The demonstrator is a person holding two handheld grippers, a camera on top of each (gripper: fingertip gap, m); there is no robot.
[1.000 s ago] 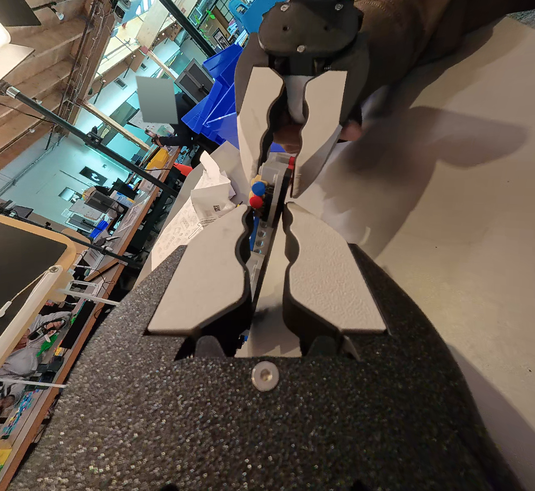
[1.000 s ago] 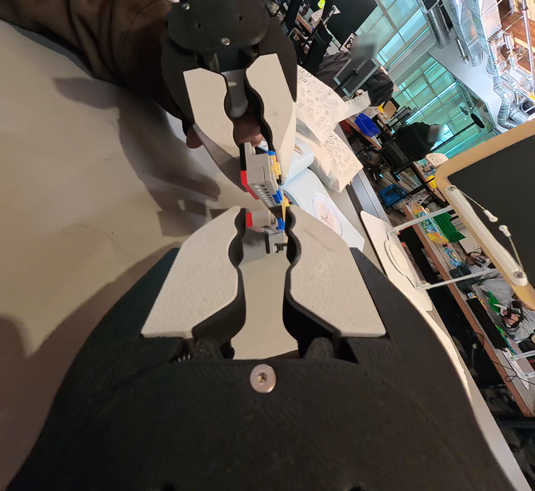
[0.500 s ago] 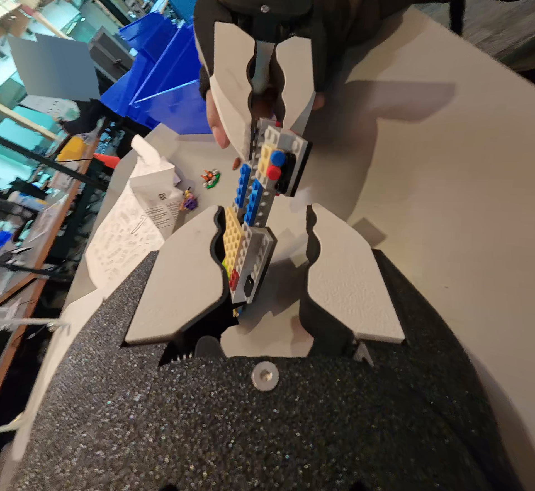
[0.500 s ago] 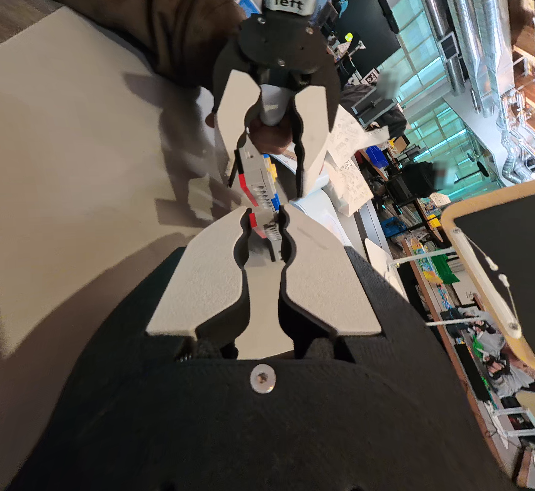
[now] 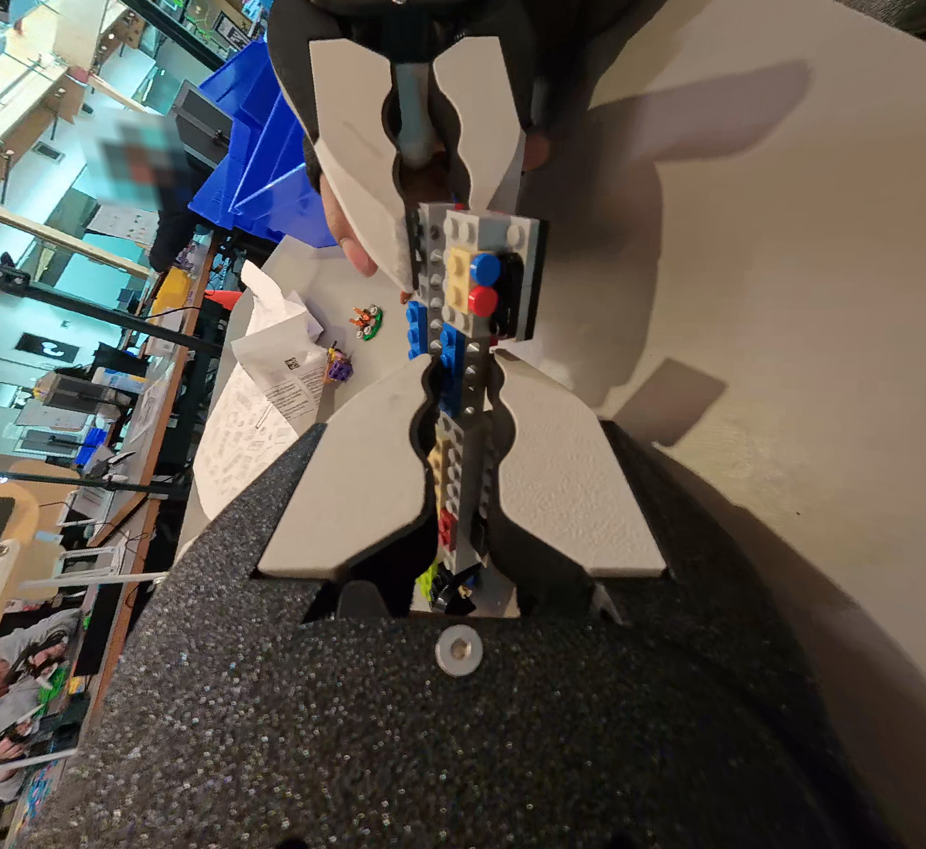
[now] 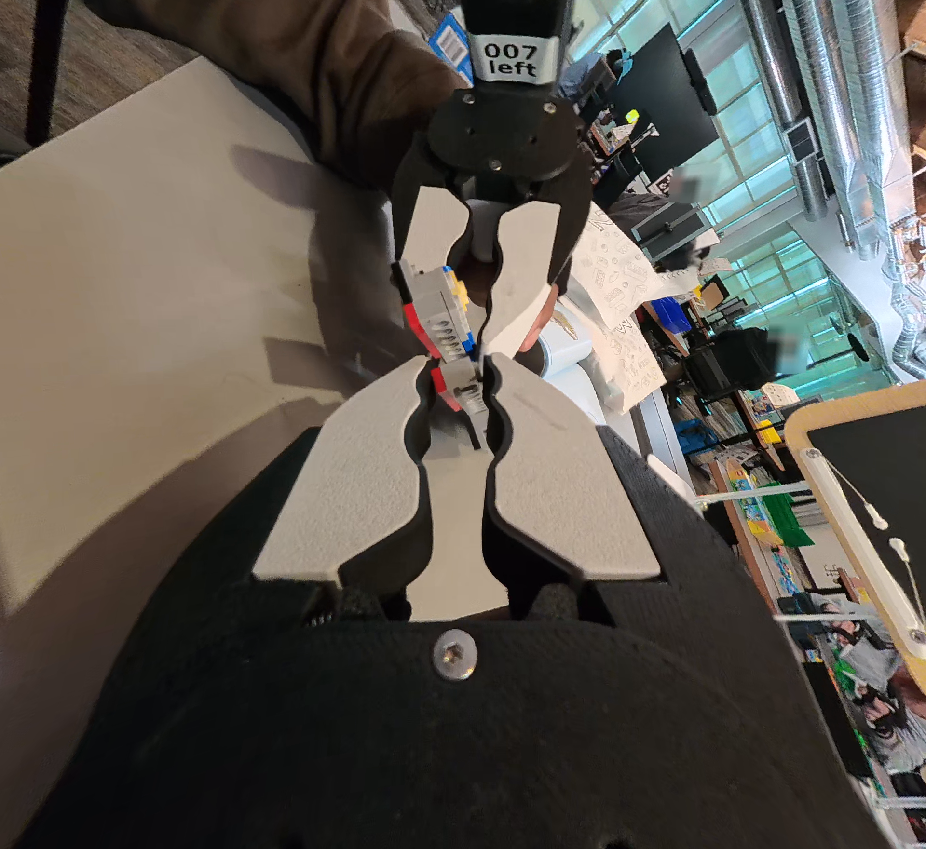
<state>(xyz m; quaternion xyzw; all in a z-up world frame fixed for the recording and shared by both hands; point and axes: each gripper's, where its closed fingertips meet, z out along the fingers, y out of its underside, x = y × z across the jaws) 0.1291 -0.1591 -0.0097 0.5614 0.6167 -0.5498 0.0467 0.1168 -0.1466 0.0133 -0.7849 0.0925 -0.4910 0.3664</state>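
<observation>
Left tongs and right tongs face each other tip to tip above the pale surface, each closed narrowly on one end of the same brick model, a long grey plate assembly carrying blue, tan, yellow and red pieces, with a blue and a red round stud on its far end.

Compared with half a second earlier, the left tongs have narrowed: then their pads stood well apart with the model leaning against only one of them, whereas now both pads press the model's sides. A second ago they were likewise narrow on it. The right tongs are unchanged in width from half a second earlier and slightly narrower than a second ago; in their own view the pads press a grey and red section of the model.

The model is held clear of the surface, spanning the two tongs. Beyond it on the surface lie two small brick figures, a crumpled paper bag and printed sheets; blue bins stand farther back.
</observation>
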